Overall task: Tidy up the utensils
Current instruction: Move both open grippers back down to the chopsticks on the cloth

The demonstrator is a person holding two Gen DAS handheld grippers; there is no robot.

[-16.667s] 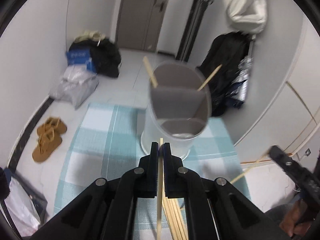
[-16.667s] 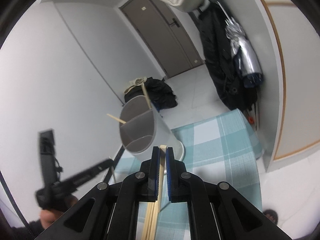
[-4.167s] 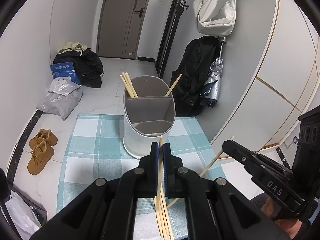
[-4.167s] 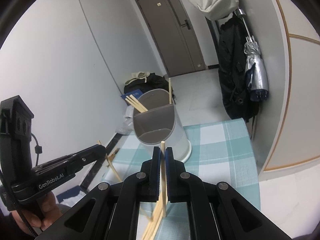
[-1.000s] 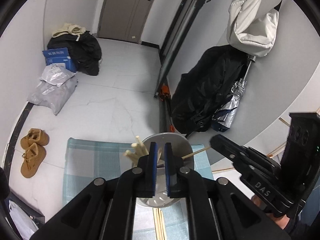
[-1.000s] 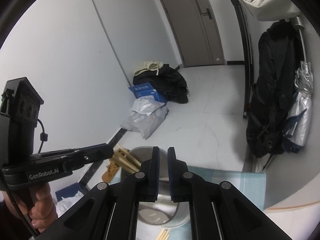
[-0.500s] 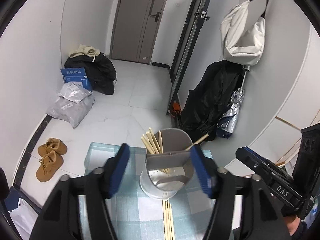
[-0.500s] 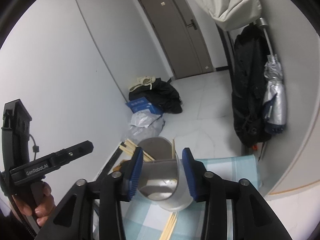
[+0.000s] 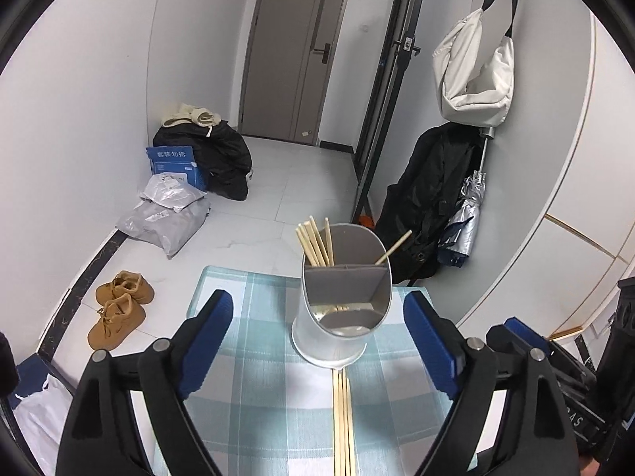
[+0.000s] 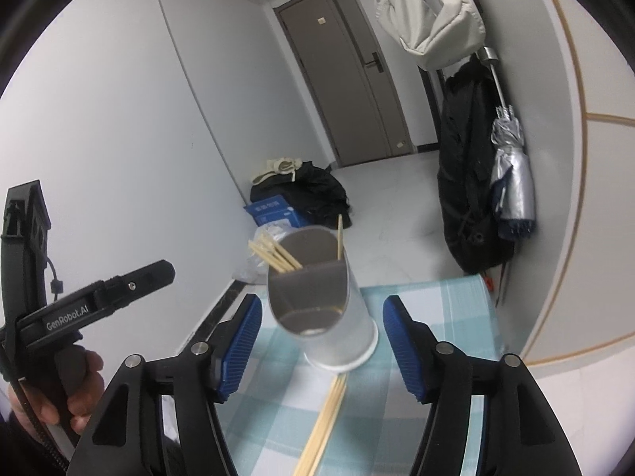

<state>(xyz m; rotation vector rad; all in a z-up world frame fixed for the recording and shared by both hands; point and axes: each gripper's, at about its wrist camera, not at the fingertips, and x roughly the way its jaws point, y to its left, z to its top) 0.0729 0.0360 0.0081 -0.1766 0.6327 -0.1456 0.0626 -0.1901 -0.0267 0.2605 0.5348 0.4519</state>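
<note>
Several loose chopsticks (image 9: 342,416) lie flat on the checked tablecloth (image 9: 254,388) of the desk, bundled side by side. Their far tips touch or nearly touch the base of the utensil holder (image 9: 341,309), and their near ends run out of view at the bottom edge between the two sets of tongs. The long axis of the bundle points from the person straight toward the holder.

From the left wrist camera, the bundle runs almost vertically and sits right of centre, between the fingers of the left tongs (image 9: 319,341) and closer to the right-hand pad. From the right wrist camera, the same chopsticks (image 10: 323,424) slant from the holder (image 10: 317,297) base down and to the left, passing just below the midpoint of the right tongs (image 10: 321,341).

Both tongs are spread wide and hold nothing. Both hover above the desk, aimed at the holder.

The holder stands upright on the cloth. Its rear compartments contain upright chopsticks (image 9: 315,244), a cluster on the left and a single one (image 9: 393,246) leaning right. The front compartment appears to hold no sticks.

Judgement: either tongs could reach the bundle. The pads would have to close across the sticks, so a downward approach with the fingers straddling the long axis is required. The left tongs appear better aligned with that axis.
</note>
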